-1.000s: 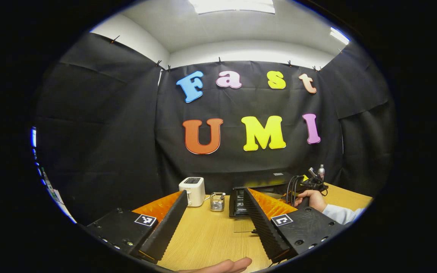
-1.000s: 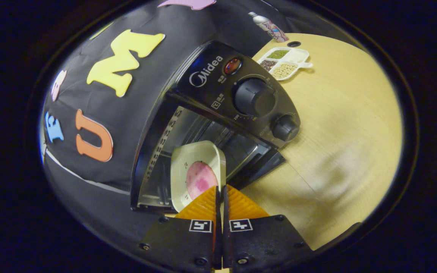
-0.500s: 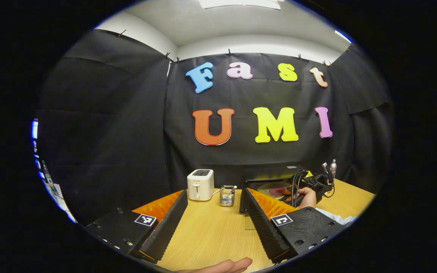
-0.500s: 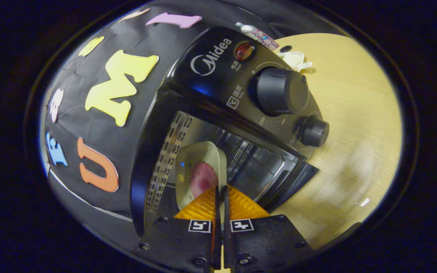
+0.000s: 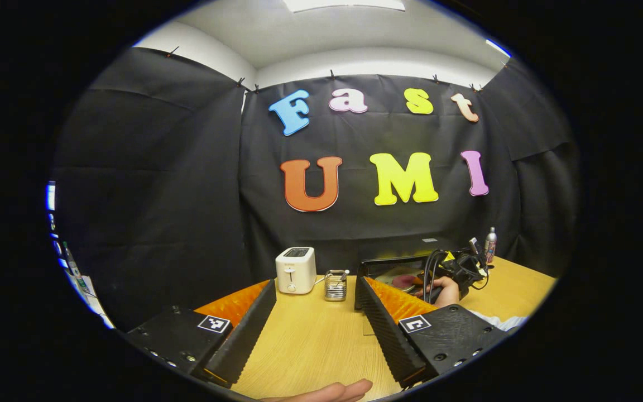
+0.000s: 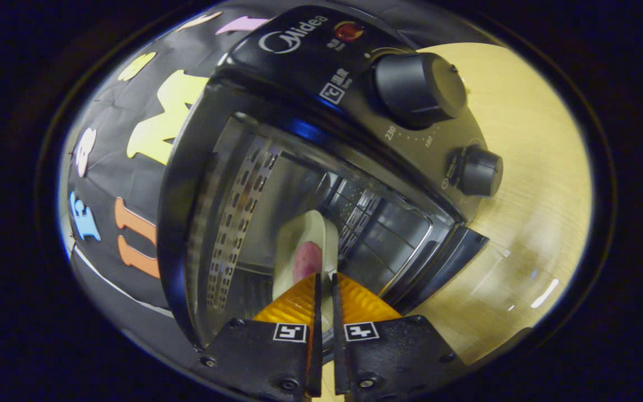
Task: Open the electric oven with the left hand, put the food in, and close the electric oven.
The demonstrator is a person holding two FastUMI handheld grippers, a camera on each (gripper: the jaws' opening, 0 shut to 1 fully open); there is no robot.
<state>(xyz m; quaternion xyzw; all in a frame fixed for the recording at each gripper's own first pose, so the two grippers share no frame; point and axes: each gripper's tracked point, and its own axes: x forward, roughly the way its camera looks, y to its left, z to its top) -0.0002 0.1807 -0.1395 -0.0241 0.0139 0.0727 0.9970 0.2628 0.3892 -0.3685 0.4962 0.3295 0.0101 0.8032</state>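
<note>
Holding the plate [image 6: 306, 245] by its near rim, my right gripper [image 6: 324, 290] has both orange fingers pressed together on that edge, with the pink slice of food [image 6: 307, 261] lying on the plate just past the fingertips. The plate runs straight ahead of the claw, its long axis pointing into the oven [image 6: 321, 167], and its far end is already inside the open cavity above the wire rack [image 6: 377, 234]. The door [image 6: 455, 262] hangs open below and to the right of the plate. I judge the next move goes forward along that same axis, then down onto the rack, keeping the plate level so the food doesn't slide.

My left gripper [image 5: 313, 329] hangs wide apart and empty over the table [image 5: 310, 346], well back from the oven [image 5: 394, 271], which sits ahead and to its right. The right hand [image 5: 444, 290] is at the oven mouth, so the right side is the nearer one.
</note>
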